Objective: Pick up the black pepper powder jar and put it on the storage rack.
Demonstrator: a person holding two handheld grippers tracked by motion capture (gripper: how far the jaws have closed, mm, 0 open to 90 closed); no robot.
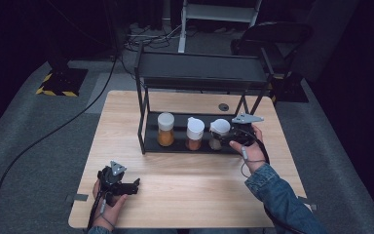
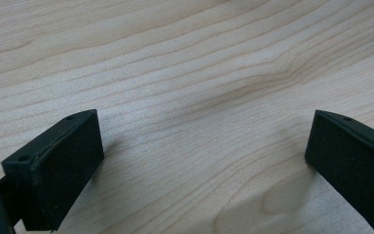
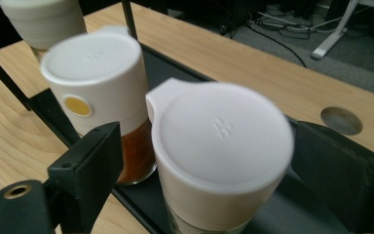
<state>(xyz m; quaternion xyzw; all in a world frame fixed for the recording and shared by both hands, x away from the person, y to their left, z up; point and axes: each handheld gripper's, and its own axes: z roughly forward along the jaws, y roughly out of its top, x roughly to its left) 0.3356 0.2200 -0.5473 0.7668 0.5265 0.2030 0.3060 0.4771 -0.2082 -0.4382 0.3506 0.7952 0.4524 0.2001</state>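
High view, near: your left gripper (image 1: pixel 137 184) rests idle at 7 o'clock on the table (image 1: pixel 195 195), jaws wide apart, nothing between them.
Right gripper (image 1: pixel 222 138): at 2 o'clock, jaws parted around the rightmost jar (image 3: pixel 219 161), apparently releasing it.
Jar place: lower shelf of the rack (image 1: pixel 152 141), likely for storage.
Count: three jars, two grippers.

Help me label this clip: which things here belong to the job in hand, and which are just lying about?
In the job:
- white-capped glass shaker jar between the right tongs, open
- black metal two-tier rack
- two more spice jars on it: white-capped, cream-capped

Lying about:
- left tongs, open over the light wooden table
- black floor cables
- dark chair
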